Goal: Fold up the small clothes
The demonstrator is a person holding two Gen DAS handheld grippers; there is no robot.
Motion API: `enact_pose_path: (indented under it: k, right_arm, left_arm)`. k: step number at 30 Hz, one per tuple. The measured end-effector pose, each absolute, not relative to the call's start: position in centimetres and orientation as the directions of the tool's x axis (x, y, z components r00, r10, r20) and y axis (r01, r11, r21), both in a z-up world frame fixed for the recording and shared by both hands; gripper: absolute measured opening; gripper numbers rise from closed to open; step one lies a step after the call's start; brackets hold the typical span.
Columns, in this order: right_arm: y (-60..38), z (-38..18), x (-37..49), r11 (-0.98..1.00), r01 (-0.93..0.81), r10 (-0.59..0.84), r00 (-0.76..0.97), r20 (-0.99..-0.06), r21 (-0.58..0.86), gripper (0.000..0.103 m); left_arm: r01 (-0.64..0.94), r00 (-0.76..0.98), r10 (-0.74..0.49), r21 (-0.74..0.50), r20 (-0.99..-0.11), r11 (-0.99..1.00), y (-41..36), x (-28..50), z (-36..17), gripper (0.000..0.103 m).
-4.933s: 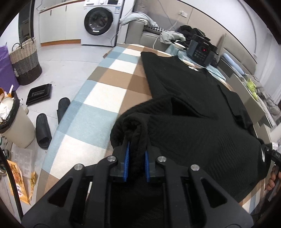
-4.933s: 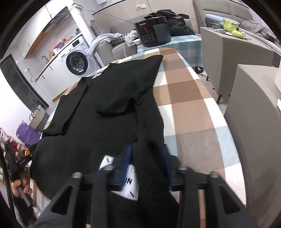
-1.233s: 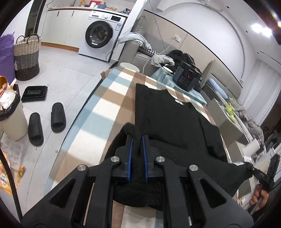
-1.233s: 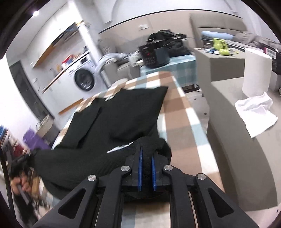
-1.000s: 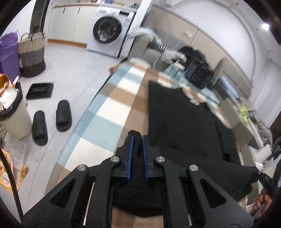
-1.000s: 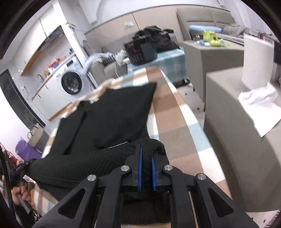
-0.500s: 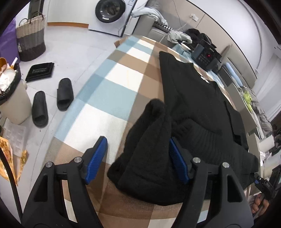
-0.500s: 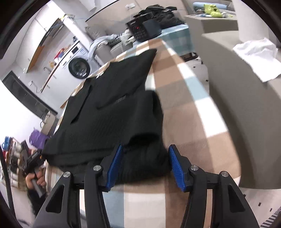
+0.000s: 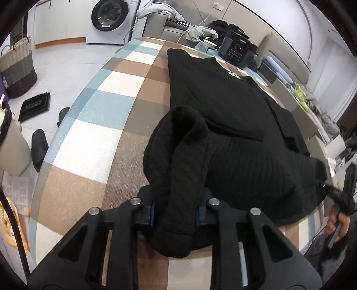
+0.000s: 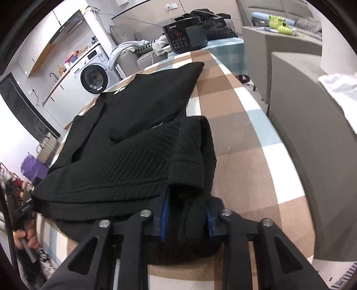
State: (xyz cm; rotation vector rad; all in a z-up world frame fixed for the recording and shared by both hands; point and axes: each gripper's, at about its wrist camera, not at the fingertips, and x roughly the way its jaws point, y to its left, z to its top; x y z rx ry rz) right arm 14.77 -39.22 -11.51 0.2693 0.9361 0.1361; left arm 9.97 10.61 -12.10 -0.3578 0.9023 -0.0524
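A black knit sweater [image 9: 234,111] lies on the checked table [image 9: 107,125], its sleeves folded in over the body and its near hem bunched. My left gripper [image 9: 175,215] straddles the bunched near-left hem corner, its jaws partly closed around the thick fabric. In the right wrist view the same sweater [image 10: 138,133] lies flat, and my right gripper [image 10: 187,219] straddles the near-right hem corner with blue pads on either side of the fabric. Both corners rest on the table.
A black rice cooker [image 9: 236,50] stands at the far end of the table. A washing machine [image 9: 109,20], a woven basket [image 9: 15,67] and slippers [image 9: 40,149] are on the floor to the left. A grey cabinet [image 10: 316,138] stands close on the right.
Both grippers held the hem corners lifted, then lowered them and opened wide. Now the jaws have narrowed around the bunched fabric and both grippers sit closer to the table.
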Motion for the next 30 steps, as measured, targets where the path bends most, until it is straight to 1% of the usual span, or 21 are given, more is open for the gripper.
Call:
enact_pose_path:
  k: [1, 5, 7, 9, 10, 14, 18, 23, 30]
  right_arm:
    - [-39.1, -11.5, 14.7, 0.958, -0.010, 0.239, 0.580, -0.779, 0.287, 0.015]
    - [-38.9, -11.6, 14.4, 0.963, -0.021, 0.233, 0.572, -0.786, 0.270, 0.014]
    - [-39.2, -11.3, 13.9, 0.959, -0.022, 0.242, 0.580, -0.778, 0.282, 0.015]
    - [-40.1, -11.0, 13.5, 0.951, 0.007, 0.247, 0.585, -0.772, 0.309, 0.020]
    - [-40.5, -10.9, 13.2, 0.943, 0.011, 0.264, 0.585, -0.767, 0.332, 0.022]
    - [-42.2, -9.5, 12.0, 0.904, 0.029, 0.315, 0.630, -0.710, 0.426, 0.034]
    - [-42.2, -8.5, 12.2, 0.881, -0.005, 0.364, 0.648, -0.669, 0.474, 0.040]
    - [-41.4, -8.2, 13.8, 0.876, -0.012, 0.373, 0.650, -0.663, 0.481, 0.040]
    - [-40.3, -9.0, 15.6, 0.898, 0.002, 0.344, 0.621, -0.705, 0.440, 0.040]
  left_arm:
    - [-0.101, 0.619, -0.203, -0.334, -0.759, 0.937, 10.7, 9.8, -12.1, 0.018]
    - [-0.101, 0.615, -0.219, -0.352, -0.757, 0.931, 10.8, 9.0, -12.1, 0.018]
    - [-0.107, 0.615, -0.220, -0.356, -0.757, 0.928, 11.0, 8.6, -12.1, 0.020]
    - [-0.139, 0.613, -0.213, -0.369, -0.761, 0.919, 11.6, 8.2, -11.8, 0.027]
    - [-0.148, 0.614, -0.213, -0.376, -0.760, 0.915, 11.9, 8.0, -11.7, 0.028]
    - [-0.174, 0.629, -0.207, -0.395, -0.749, 0.902, 13.2, 7.2, -10.7, 0.029]
    - [-0.186, 0.637, -0.207, -0.409, -0.742, 0.893, 13.9, 6.5, -9.7, 0.029]
    - [-0.186, 0.653, -0.206, -0.417, -0.729, 0.890, 14.1, 5.7, -8.6, 0.029]
    - [-0.196, 0.653, -0.193, -0.409, -0.733, 0.891, 14.5, 4.2, -8.1, 0.029]
